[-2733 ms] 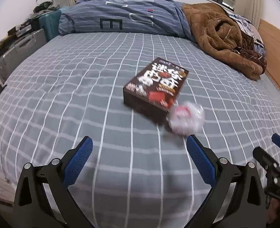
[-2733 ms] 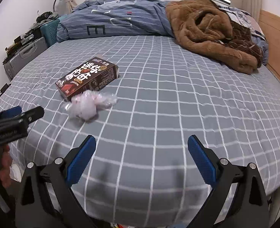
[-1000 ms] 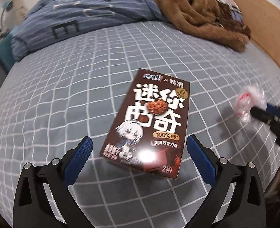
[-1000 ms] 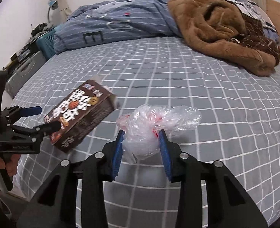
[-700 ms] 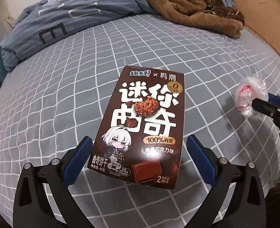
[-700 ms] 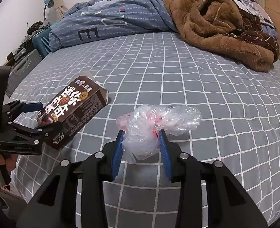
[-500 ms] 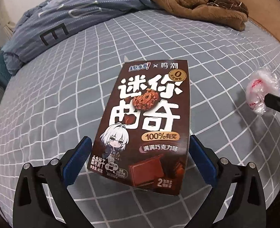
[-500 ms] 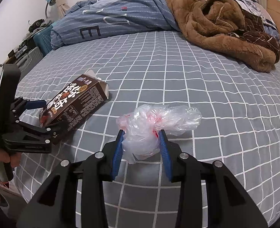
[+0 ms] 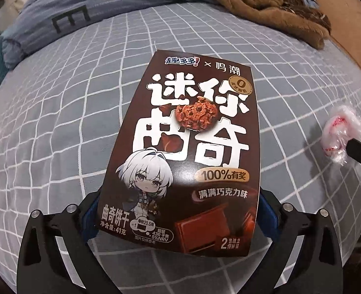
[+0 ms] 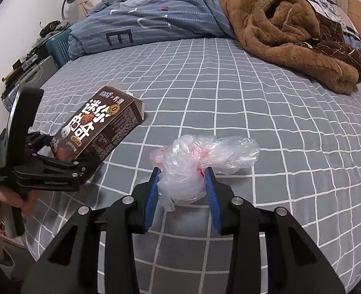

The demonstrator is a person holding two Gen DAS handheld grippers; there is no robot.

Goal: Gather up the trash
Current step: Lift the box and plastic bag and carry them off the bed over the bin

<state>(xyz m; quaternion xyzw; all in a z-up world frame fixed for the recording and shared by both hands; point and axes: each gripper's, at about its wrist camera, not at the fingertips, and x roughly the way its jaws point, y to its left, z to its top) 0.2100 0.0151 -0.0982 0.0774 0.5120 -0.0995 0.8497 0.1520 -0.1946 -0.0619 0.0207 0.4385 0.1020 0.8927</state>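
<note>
While the right gripper (image 10: 181, 183) clamps the crumpled bag (image 10: 195, 161) just above the bed (image 10: 254, 112), the left gripper (image 9: 178, 215) has its pads against the cookie box's (image 9: 192, 147) sides, box tilted up; brown blanket (image 10: 290, 29) far behind.
</note>
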